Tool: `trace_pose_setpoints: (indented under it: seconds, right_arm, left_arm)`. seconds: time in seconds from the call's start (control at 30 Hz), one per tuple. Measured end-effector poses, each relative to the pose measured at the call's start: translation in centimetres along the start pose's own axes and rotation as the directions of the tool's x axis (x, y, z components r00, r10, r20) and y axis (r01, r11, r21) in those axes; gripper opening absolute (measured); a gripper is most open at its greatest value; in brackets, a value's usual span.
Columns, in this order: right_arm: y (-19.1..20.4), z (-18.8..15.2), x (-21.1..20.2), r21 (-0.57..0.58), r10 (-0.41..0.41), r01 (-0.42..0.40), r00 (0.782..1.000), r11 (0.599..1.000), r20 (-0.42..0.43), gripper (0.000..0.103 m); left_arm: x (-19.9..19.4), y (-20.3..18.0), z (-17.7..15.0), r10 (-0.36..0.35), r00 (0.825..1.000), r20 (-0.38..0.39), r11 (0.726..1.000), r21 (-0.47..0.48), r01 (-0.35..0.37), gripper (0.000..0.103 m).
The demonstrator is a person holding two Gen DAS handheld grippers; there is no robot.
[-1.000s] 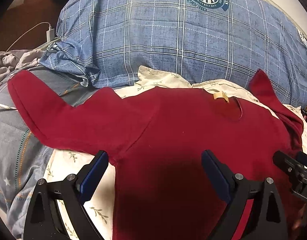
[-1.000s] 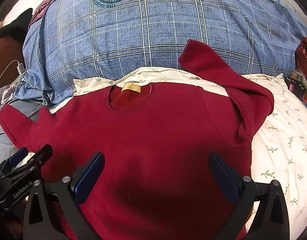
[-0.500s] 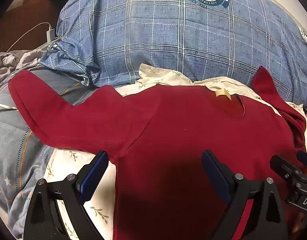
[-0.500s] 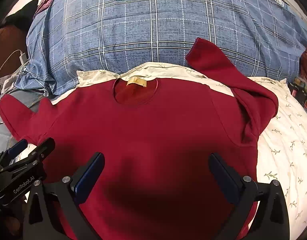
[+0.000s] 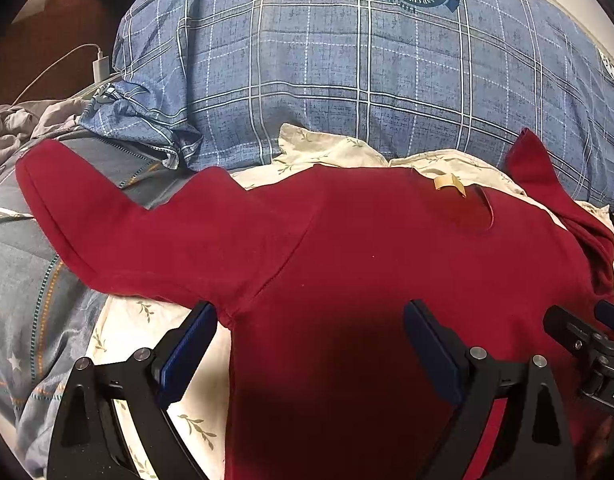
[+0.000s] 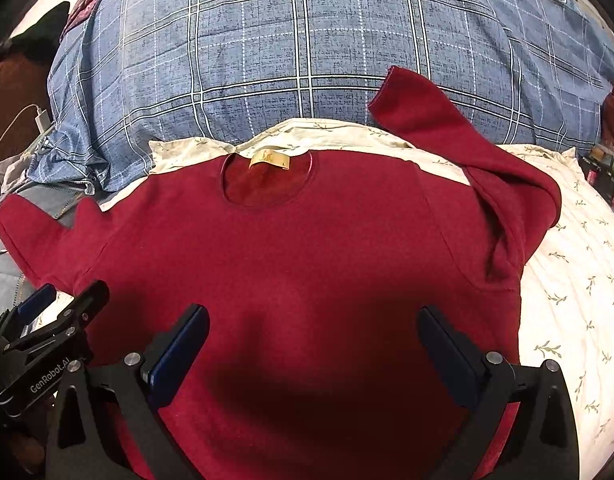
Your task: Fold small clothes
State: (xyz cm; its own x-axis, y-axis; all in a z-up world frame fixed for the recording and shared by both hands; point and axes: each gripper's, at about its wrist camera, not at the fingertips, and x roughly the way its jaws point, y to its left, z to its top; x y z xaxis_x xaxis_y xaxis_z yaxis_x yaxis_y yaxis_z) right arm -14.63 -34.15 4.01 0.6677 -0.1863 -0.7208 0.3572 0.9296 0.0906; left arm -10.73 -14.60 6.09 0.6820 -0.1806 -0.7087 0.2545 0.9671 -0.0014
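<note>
Across the floral sheet (image 6: 579, 280), below the blue plaid pillow (image 6: 307, 40), the red shirt (image 6: 307, 260) lies flat, slightly farther off than a second ago. Left gripper (image 5: 307, 344) and right gripper (image 6: 313, 344) hover over it, jaws spread, empty as before.

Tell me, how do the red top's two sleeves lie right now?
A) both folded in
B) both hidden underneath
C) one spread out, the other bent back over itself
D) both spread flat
C: the left sleeve lies spread out, while the right sleeve doubles back over itself at the red top's shoulder.
</note>
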Motion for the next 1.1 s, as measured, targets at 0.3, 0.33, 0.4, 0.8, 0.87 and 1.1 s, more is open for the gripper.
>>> trace_pose_setpoints:
  seconds: [0.3, 0.33, 0.4, 0.8, 0.87, 1.1]
  right_arm:
    - [0.23, 0.12, -0.01, -0.013, -0.005, 0.005, 1.0, 1.0, -0.005, 0.103]
    - [0.2, 0.14, -0.01, -0.014, -0.004, 0.004, 1.0, 1.0, -0.006, 0.103]
    - [0.19, 0.18, 0.01, -0.014, -0.004, 0.004, 1.0, 1.0, -0.007, 0.103]
    - [0.45, 0.37, 0.44, -0.03, -0.028, 0.028, 1.0, 0.999, -0.008, 0.103]
    - [0.43, 0.4, 0.53, -0.031, -0.026, 0.026, 1.0, 0.999, -0.009, 0.103]
    - [0.58, 0.44, 0.76, -0.036, -0.015, 0.014, 1.0, 0.999, -0.012, 0.103]
  left_arm:
    - [-0.16, 0.32, -0.02, -0.01, 1.0, 0.01, 1.0, -0.012, 0.011, 0.094]
    - [-0.13, 0.33, -0.03, -0.01, 1.0, 0.009, 1.0, -0.012, 0.01, 0.094]
    - [-0.12, 0.29, -0.04, -0.009, 1.0, 0.007, 1.0, -0.01, 0.009, 0.094]
    - [0.1, 0.04, -0.03, -0.007, 1.0, 0.002, 1.0, -0.005, 0.007, 0.094]
    - [0.2, 0.02, -0.05, -0.006, 1.0, 0.0, 1.0, -0.004, 0.006, 0.094]
    - [0.72, -0.15, 0.06, -0.001, 1.0, -0.009, 1.0, -0.002, 0.001, 0.094]
